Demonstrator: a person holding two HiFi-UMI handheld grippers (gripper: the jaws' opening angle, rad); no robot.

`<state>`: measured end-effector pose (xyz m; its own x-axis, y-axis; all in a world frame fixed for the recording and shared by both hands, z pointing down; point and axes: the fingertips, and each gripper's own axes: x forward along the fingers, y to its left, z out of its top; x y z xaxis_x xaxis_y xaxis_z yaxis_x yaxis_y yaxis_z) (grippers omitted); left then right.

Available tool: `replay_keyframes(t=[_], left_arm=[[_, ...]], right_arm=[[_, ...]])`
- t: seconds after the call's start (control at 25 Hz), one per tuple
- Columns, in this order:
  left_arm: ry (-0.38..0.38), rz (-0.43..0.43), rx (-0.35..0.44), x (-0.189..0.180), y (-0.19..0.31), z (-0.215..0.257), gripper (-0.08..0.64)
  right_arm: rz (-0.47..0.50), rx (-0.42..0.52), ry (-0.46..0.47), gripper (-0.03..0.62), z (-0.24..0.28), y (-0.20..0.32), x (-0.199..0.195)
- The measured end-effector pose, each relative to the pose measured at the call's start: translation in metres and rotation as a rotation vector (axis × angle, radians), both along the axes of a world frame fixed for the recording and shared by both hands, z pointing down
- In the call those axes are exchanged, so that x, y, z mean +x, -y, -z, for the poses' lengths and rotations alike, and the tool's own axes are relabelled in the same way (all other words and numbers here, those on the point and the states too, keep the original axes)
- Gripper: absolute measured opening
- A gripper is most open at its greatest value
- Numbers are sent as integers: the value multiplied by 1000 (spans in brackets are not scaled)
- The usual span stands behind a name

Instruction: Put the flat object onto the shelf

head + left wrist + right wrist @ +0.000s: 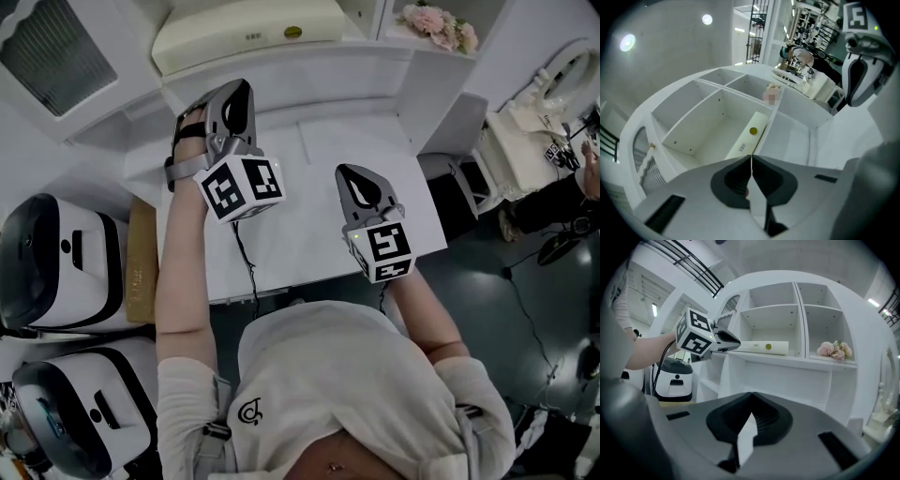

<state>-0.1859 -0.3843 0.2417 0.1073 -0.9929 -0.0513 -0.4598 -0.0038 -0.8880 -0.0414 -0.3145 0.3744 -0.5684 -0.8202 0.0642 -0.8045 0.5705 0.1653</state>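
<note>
White shelf unit (787,359) over white surface (309,216) | flat cream box (764,347) — lying in a shelf compartment, just ahead of left claw (751,157) | left claw: jaws together, empty | right claw (751,394): jaws together, empty — farther back from shelf | pink flowers (832,349): neighbouring compartment

Pink flowers (441,25) are sitting up at the far right, and two white-and-black machines (61,262) are standing just left of the white table (319,178).
</note>
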Motion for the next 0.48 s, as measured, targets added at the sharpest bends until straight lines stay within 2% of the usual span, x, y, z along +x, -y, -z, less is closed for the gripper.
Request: replay_keyframes(t=[0.08,0.16,0.24,0.32,0.48], left_arm=[[-68,-10,-9,0,-11,-13,12],[-144,-35,-65,1,-21,-34,12],[-266,-75,-152,4,-31,-57,12],[-399,-114,-204,6,-43,-75,11],[-612,-136,-217,1,-64,-101,11]], right_arm=[[-2,6,8,9,1,-2,3],[7,12,19,8,2,-6,3],[32,9,34,8,2,-11,0],[50,3,45,8,1,-15,-2],[63,2,58,8,1,-17,-1]])
